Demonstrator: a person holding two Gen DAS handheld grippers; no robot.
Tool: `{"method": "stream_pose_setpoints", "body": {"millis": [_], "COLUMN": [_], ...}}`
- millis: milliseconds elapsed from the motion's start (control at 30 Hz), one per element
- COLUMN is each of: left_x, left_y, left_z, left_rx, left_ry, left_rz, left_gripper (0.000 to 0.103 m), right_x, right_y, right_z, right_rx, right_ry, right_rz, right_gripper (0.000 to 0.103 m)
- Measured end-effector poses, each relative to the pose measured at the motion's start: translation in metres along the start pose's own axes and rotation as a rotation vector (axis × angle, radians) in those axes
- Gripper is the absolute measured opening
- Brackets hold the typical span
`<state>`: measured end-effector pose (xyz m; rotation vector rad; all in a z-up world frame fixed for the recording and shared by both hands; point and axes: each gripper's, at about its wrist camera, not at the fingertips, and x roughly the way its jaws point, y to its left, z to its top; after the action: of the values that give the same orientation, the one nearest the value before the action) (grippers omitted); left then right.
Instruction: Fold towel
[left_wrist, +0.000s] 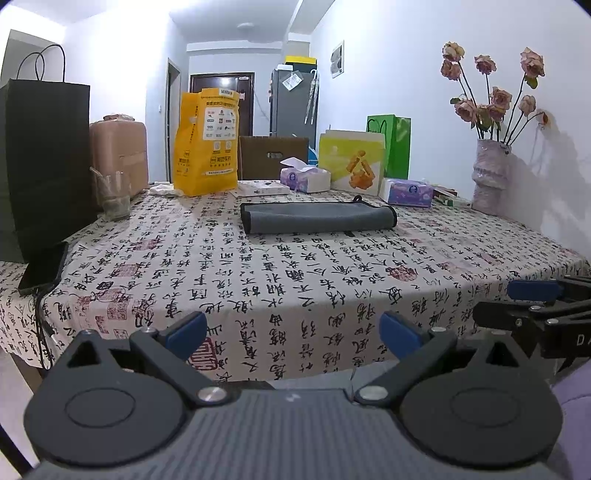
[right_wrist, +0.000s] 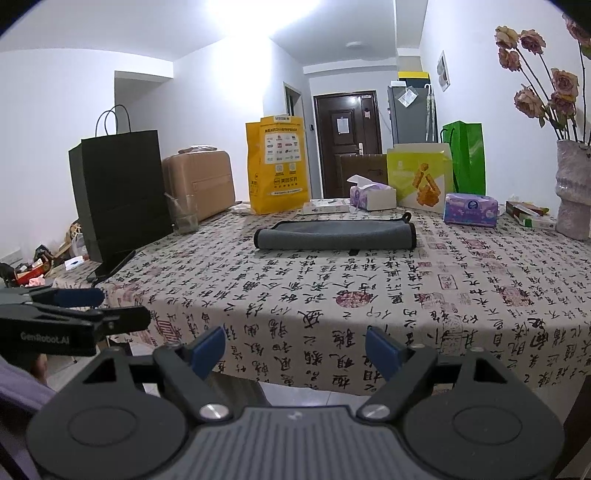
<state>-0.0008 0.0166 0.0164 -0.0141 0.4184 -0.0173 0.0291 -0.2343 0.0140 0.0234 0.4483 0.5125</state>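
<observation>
A grey towel (left_wrist: 317, 218) lies folded into a long flat strip on the far middle of the table, with a small black loop at its back right corner; it also shows in the right wrist view (right_wrist: 335, 234). My left gripper (left_wrist: 294, 334) is open and empty, held back at the table's near edge, far from the towel. My right gripper (right_wrist: 295, 349) is also open and empty at the near edge. Each gripper shows from the side in the other's view: the right gripper (left_wrist: 532, 306), the left gripper (right_wrist: 74, 310).
The table has a calligraphy-print cloth (left_wrist: 295, 280). Along the back stand a black paper bag (left_wrist: 40, 162), a glass (left_wrist: 112, 195), a yellow bag (left_wrist: 207, 144), tissue packs (left_wrist: 304, 177), a yellow-green box (left_wrist: 351, 162) and a vase of dried roses (left_wrist: 489, 177). A phone (left_wrist: 44, 267) lies at the left.
</observation>
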Motion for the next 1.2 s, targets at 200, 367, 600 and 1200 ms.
{"method": "stream_pose_setpoints", "body": {"millis": [200, 367, 600, 1200], "left_x": [0.0002, 0.0003, 0.0004, 0.0004], "left_y": [-0.0002, 0.0003, -0.0001, -0.0017], "left_z": [-0.0002, 0.0001, 0.0, 0.0008], "left_rx": [0.001, 0.002, 0.001, 0.004], "left_ry": [-0.001, -0.002, -0.002, -0.005], "left_rz": [0.0, 0.0, 0.001, 0.001], "left_gripper": [0.102, 0.102, 0.102, 0.102], "right_x": [0.0, -0.0008, -0.001, -0.0007], "right_y": [0.0003, -0.0002, 0.0001, -0.0007], "right_z": [0.0003, -0.0002, -0.0001, -0.0003], "right_rx": [0.0, 0.001, -0.001, -0.001], "right_ry": [-0.002, -0.004, -0.007, -0.005], "right_rz": [-0.004, -0.005, -0.007, -0.006], "right_gripper": [0.086, 0.088, 0.088, 0.088]}}
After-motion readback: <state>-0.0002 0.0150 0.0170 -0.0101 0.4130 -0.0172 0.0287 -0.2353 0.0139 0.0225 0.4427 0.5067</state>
